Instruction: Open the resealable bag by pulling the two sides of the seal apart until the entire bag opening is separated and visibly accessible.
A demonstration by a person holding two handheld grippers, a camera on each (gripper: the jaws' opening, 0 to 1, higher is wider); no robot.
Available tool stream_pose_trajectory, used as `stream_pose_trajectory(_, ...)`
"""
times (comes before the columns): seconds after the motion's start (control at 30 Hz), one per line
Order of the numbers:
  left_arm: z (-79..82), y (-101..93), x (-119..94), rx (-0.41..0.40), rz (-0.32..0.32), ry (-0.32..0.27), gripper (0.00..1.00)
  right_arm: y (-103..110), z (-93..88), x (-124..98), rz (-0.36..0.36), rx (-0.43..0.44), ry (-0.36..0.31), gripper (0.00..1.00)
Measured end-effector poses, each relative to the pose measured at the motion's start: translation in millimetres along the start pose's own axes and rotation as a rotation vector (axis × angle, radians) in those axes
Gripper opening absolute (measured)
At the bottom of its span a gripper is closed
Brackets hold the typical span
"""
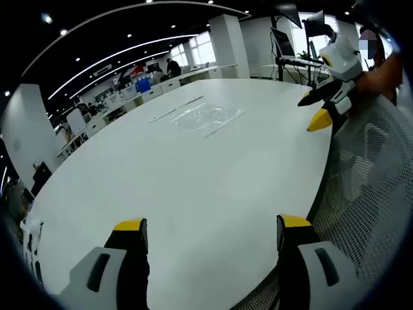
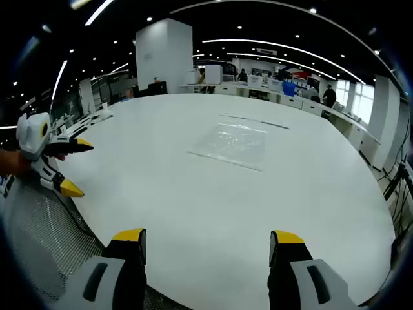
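Your clear, flat plastic resealable bag (image 2: 235, 145) is lying on the large white rounded table (image 2: 213, 213), well out from the near edge where you are standing, and nothing is touching it. In the left gripper view the bag (image 1: 205, 119) is showing as a faint glossy patch far up the table (image 1: 168, 194), with a thin pale strip along one side; from here the seal looks closed, though the view is too soft to be sure.

Your left gripper (image 1: 211, 234) is hovering over the near edge of the table with its two yellow-tipped black jaws standing wide apart and nothing between them. Your right gripper (image 2: 211, 240) is doing the same at the near edge, jaws spread and empty, well apart from the bag.

Each tool is also appearing in the other's camera. In the left gripper view your right gripper (image 1: 317, 108) is sitting at the table's rim, its yellow-tipped jaws parted and pointing toward the bag. In the right gripper view your left gripper (image 2: 71, 168) is at the table's rim too, jaws parted.

A grey mesh surface (image 2: 39, 239) is lying just beside the table's near edge, beneath both tools. Beyond the far side of the table, a white square pillar (image 2: 164, 57) is rising among rows of desks.
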State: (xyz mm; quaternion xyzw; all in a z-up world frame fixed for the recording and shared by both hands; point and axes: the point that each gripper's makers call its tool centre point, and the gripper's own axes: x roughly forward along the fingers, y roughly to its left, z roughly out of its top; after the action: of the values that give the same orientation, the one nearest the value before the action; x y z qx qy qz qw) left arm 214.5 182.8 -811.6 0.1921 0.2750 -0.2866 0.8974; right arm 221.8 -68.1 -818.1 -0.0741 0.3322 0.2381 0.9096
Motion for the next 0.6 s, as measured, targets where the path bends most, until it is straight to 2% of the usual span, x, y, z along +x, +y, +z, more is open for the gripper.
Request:
stream_pose_trajectory(0.2,-3.1,3.1,0,-0.017,0.009,0.011,0.80,3,3.5,-1,0.016,0.019,-0.021,0.79)
stream_pose_trajectory(0.27,-4.6,3.1,1,-0.024,0.007,0.018,0.81,7,10.9,-1,0.040,0.067,-0.066,0.85)
stream_pose_trajectory(0.33,-5.9,2.3,1,-0.034,0.001,0.021,0.82,7,11.9,-2,0.039,0.063,-0.070,0.88)
stream_pose_trajectory(0.43,-7.6,5.7,1,-0.093,0.008,0.020,0.85,10,13.7,-2,0.045,0.065,-0.079,0.92)
stream_pose_trajectory(0.5,-8.2,6.9,1,-0.109,0.012,0.021,0.86,10,18.5,-4,0.052,0.087,-0.108,0.94)
stream_pose_trajectory(0.6,-2.5,9.0,-1,-0.149,0.019,-0.012,0.86,11,23.1,-4,0.054,0.099,-0.132,0.99)
